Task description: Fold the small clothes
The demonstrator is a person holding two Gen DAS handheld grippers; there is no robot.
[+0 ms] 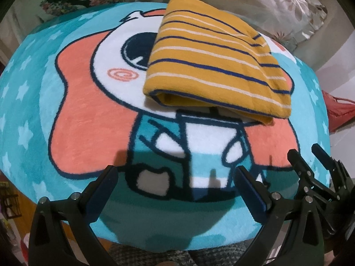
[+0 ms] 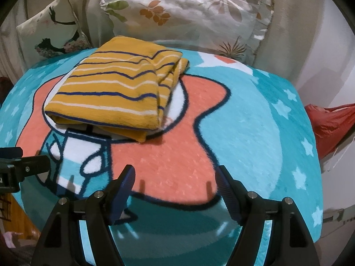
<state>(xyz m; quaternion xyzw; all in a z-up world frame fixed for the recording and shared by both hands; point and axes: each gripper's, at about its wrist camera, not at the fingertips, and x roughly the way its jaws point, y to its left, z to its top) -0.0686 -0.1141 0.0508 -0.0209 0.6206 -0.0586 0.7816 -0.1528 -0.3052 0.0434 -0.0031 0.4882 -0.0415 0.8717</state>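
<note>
yellow striped garment [image 1: 213,66] neatly folded flat

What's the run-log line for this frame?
garment: striped yellow garment folded, lying on cartoon blanket | left gripper: open, empty | right gripper: open, empty

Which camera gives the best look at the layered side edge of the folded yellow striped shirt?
The right wrist view: the striped shirt shows its stacked layers along the right side edge there. The left wrist view shows the same shirt mostly from its near folded edge and top.
</note>
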